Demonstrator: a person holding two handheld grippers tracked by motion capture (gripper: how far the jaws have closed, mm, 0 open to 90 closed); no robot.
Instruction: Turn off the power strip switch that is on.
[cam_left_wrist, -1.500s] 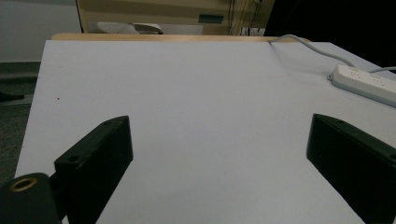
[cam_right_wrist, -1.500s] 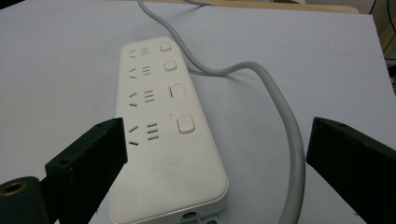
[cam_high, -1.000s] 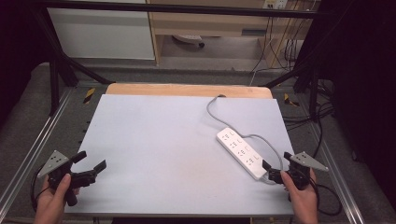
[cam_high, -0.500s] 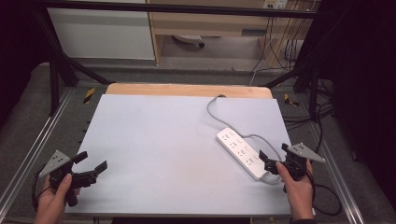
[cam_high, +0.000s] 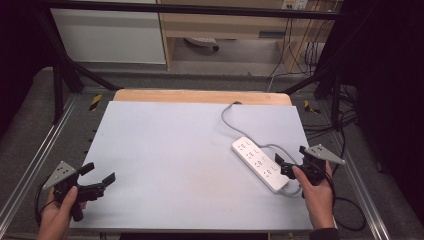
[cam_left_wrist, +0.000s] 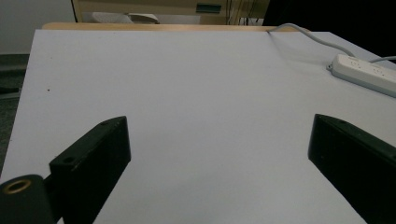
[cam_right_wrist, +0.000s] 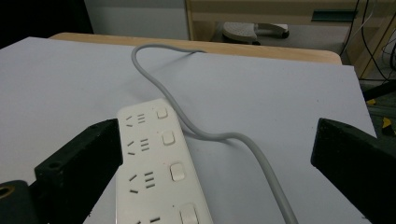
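At the right front of the table (cam_high: 165, 150) the white power strip (cam_high: 260, 163) lies flat and ungrasped, the right gripper (cam_high: 281, 166) spread wide at its near end, the left gripper (cam_high: 100, 176) open well apart, so the work looks barely begun

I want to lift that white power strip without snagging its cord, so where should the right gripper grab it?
Probably across the near end of the power strip, closing on its two long sides. The right gripper, jaws open, already lines up lengthwise with it. The strip lies flat and narrow, and the grey cord curves along one side, so stay clear there.
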